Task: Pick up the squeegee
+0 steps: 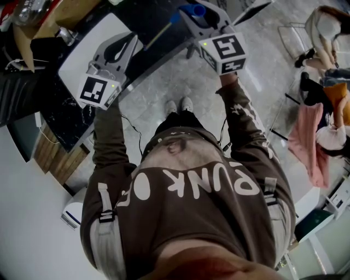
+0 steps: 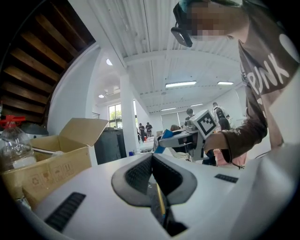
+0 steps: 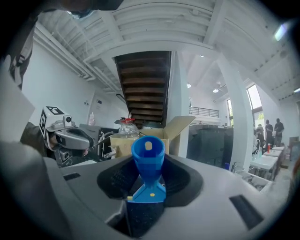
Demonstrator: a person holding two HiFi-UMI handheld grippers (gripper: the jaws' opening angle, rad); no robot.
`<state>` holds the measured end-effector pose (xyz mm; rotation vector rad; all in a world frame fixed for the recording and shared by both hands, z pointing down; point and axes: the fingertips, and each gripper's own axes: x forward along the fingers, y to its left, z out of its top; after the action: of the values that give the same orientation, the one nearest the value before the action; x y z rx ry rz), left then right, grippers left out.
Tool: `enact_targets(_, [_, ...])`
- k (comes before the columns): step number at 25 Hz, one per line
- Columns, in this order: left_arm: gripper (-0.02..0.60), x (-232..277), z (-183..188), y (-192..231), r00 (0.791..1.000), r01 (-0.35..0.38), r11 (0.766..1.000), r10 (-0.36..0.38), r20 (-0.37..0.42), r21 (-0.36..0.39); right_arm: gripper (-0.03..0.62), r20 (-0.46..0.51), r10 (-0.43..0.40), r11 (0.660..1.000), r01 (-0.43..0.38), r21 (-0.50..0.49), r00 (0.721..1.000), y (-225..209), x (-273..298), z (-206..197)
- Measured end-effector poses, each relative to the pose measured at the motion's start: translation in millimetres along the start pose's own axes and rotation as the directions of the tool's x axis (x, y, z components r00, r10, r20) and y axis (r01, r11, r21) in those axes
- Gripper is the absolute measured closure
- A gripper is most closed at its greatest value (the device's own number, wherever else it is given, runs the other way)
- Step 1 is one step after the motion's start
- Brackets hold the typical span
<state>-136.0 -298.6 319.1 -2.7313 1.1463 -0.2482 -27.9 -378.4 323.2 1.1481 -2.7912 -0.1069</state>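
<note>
At 10 o'clock in the head view lies one black counter (image 1: 57, 112), the biggest thing in front of the person. On it stands one open cardboard box (image 2: 58, 164), and beside the box is one clear bottle (image 2: 11, 145) with a red cap. The person holds two grippers, and each one carries one cube with square markers. The left gripper (image 1: 124, 45) is at 11 o'clock in the head view. Its jaws are pressed together at the tips, and I can name no thing between them. The right gripper (image 1: 199, 13) is at 12 o'clock, well apart from the left one. Its jaws are partly closed and clamp one blue squeegee (image 3: 148, 157), which is up in the air, away from the counter. The long axis of the squeegee runs along the jaws. The round hollow end of the handle points outward, away from the gripper, toward 11 o'clock in the head view. The wide flared part sits deep between the pads, near the gripper body. At 8 o'clock on this flared part there is one small yellow spot.
</note>
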Motion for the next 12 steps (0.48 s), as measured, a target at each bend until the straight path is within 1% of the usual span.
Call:
enact_targets(9, [0.580,-4,25,-2,1.000,0.002,1.000,-0.003,0.027,0.007,0.434,0.050,0.050,0.998,-0.048,-0.046,0.997,20,-33,31])
enact_targets(12, [0.580,-8,32,-3,0.999,0.010,1.000,-0.009,0.037,-0.021,0.434,0.065,0.068,0.997,-0.065,-0.047,0.996,28,-47,44])
